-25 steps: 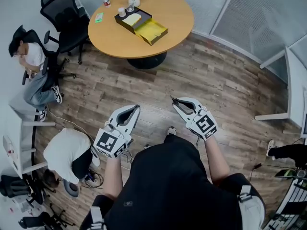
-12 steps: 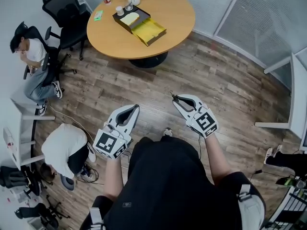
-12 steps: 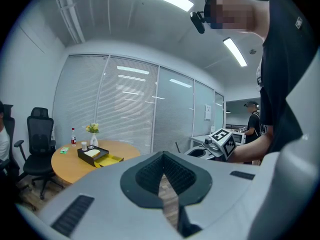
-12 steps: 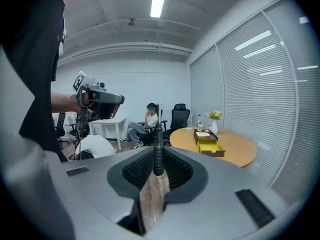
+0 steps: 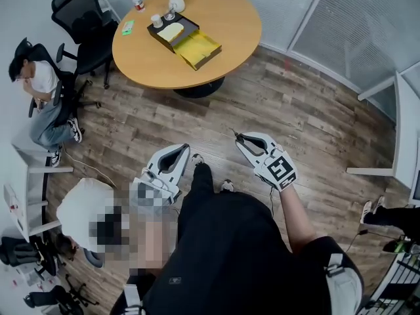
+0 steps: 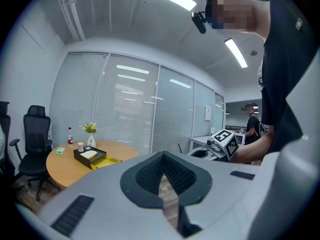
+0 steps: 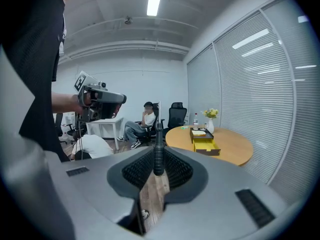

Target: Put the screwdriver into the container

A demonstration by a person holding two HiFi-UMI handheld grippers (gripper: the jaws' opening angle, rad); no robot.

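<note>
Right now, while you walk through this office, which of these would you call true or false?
1. The right gripper grips a dark-handled screwdriver. True.
2. The left gripper carries a bottle. False: its jaws are together on nothing.
3. The black and yellow open container sits on the round wooden table. True.
4. The screwdriver lies in the container. False: it is in the right gripper, away from the table.
5. Nobody sits near the table. False: a person in a white shirt sits nearby.

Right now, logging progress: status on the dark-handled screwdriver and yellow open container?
Left gripper shut, empty. Right gripper shut on dark-handled screwdriver. Yellow open container on round wooden table, not reached. Only wood floor between.
</note>
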